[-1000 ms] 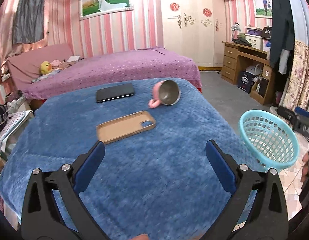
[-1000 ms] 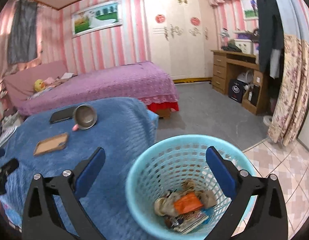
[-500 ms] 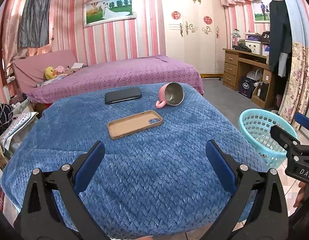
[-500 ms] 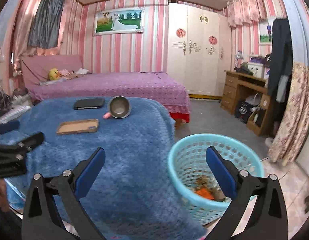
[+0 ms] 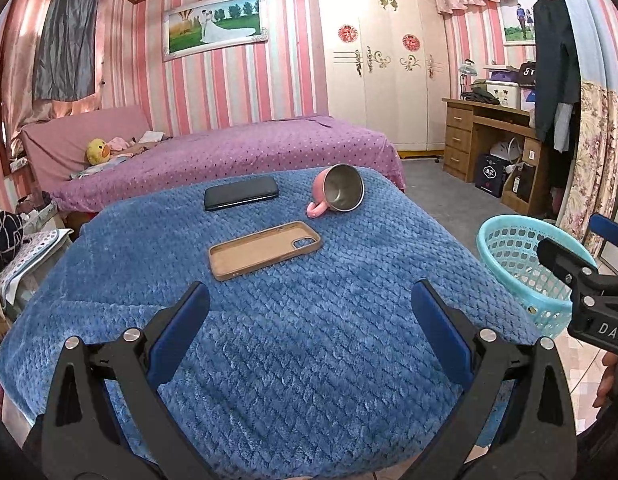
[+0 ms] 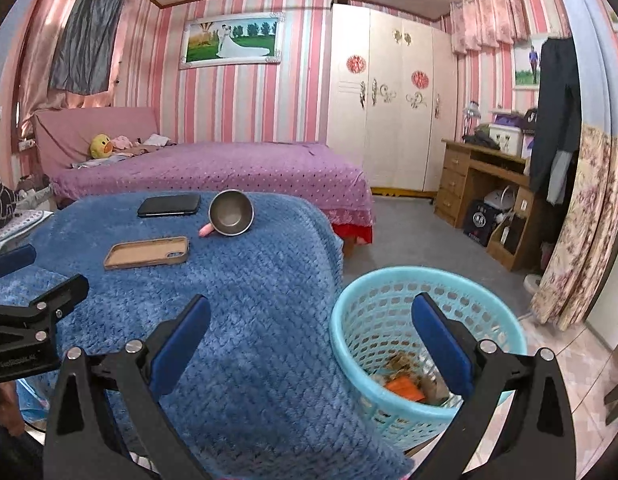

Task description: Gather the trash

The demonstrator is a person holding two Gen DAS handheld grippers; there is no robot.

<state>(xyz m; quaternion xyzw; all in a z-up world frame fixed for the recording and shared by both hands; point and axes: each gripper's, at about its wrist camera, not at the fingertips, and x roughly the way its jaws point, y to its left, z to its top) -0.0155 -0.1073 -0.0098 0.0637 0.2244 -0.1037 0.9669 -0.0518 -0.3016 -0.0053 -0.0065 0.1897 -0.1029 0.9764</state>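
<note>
Both tongs, left (image 5: 311,320) and right (image 6: 311,320), are held released and empty; only scraps should be dropped into the basket (image 6: 393,280).

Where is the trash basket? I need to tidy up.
In the right wrist view the trash basket stands low right, on the floor beside the blue blanket.

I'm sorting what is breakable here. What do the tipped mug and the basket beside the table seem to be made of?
The mug looks like pink plastic outside with a steel liner: the inside is grey with a dull metallic sheen. The basket looks like moulded plastic: uniform turquoise, a smooth rim and lattice-holed walls. Neither looks fragile.
</note>
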